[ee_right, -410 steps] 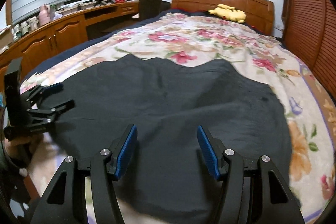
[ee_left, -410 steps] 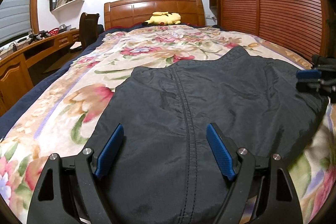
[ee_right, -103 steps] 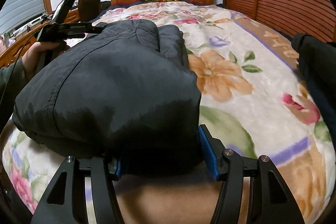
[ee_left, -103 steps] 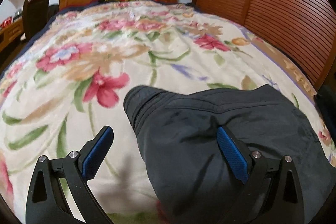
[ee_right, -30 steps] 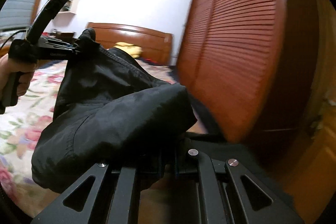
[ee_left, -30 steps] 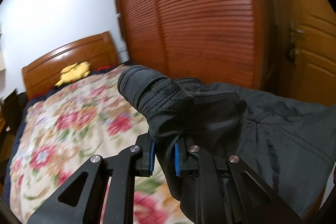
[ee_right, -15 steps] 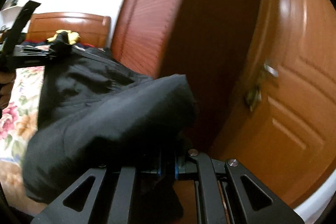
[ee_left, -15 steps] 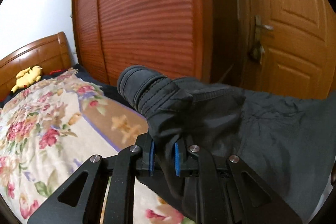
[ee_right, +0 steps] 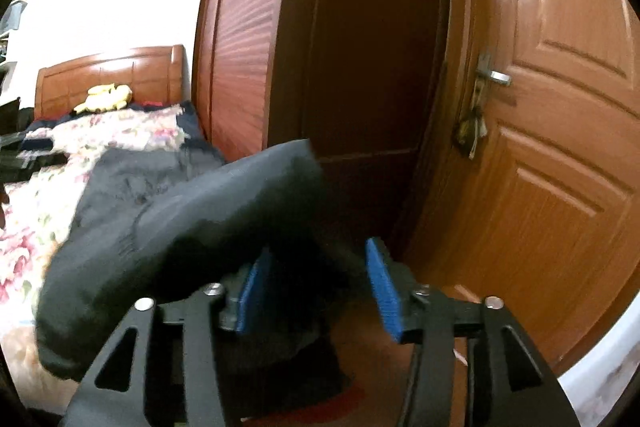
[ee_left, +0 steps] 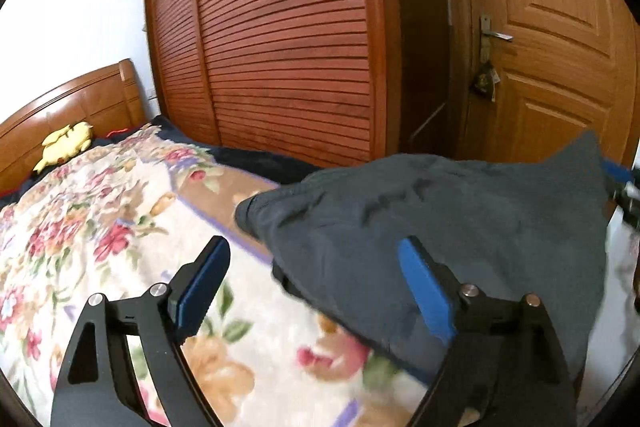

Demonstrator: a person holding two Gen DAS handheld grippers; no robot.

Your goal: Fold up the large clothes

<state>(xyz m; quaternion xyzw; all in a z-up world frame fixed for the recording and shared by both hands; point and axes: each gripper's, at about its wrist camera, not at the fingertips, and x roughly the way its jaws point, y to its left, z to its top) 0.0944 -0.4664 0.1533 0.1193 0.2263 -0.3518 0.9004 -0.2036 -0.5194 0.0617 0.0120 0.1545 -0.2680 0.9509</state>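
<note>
I have just let go of the folded dark trousers (ee_left: 460,219): my left gripper (ee_left: 316,287) has been opening and now stands wide apart, with the bundle's near edge lying between the blue pads but not pinched by them. My right gripper (ee_right: 314,287) has also been opening; its jaws are parted about halfway, and black cloth still hangs between them, though I judge the pads no longer press on it. The trousers sit as a thick bundle on the corner of the floral bedspread (ee_left: 120,227), close to the bed's edge on the wardrobe side, and part of them seems to droop past that edge under my right fingers. So the step in hand is setting the finished fold down and releasing it. Next I should draw both grippers straight back without snagging the loose cloth, then check that the bundle rests fully on the bed and nudge it inward if it slides. Around me stand the slatted wardrobe (ee_left: 280,47), the wooden door (ee_left: 560,67) with its handle (ee_right: 496,77) and hanging keys, the headboard (ee_left: 68,107) and a yellow plush toy (ee_left: 66,143) far up the bed. Nothing blocks the withdrawal; the real risk is the drop at the bed's edge.
</note>
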